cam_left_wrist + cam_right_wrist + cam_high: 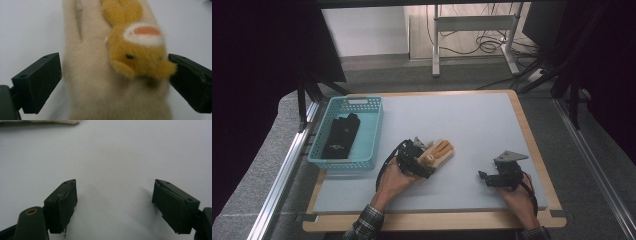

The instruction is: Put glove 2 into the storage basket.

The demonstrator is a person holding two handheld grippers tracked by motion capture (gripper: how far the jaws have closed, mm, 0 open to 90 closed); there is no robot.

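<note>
Our left gripper straddles a plush glove near the middle of the grey mat.

We hold the left jaws spread on either side of the glove's cuff end, not yet pressing, probably to pinch the soft pile for a lift. The glove is cream fleece, flat and fuzzy, with an orange-yellow animal face stitched on its back. Our right gripper rests near the mat's right edge with its jaws wide apart over bare mat, holding nothing, kept clear for now. At the left edge sits a turquoise slatted plastic basket with a dark glove already lying inside, which suggests where the plush one belongs.
</note>
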